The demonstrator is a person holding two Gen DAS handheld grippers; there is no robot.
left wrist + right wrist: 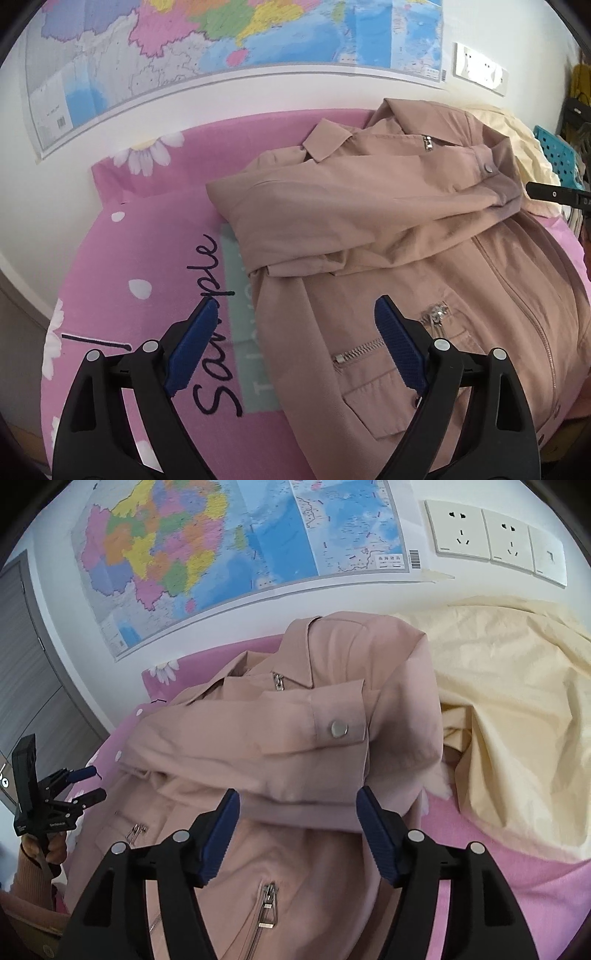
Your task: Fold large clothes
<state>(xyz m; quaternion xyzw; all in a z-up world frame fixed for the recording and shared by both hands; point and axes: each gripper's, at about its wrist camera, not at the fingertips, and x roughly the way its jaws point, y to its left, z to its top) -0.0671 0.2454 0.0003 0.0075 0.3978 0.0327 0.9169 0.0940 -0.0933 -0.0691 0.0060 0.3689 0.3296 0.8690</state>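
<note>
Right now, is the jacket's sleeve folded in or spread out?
Folded in: the sleeve lies across the jacket chest, its snap cuff on top.

Dusty-pink jacket (pixel 406 229), daisy-print pink sheet (pixel 155 192)

Home bedroom, pink floral bedsheet (pixel 155 236), wall map (pixel 221 554), sockets (pixel 491 535)

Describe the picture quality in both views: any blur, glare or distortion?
Left wrist view: fisheye bends the map edge into a curve; the socket plate is washed out by glare; the jacket is sharp. Right wrist view: same curving, dark corners; the sleeve cuff looks soft near the right gripper.
</note>
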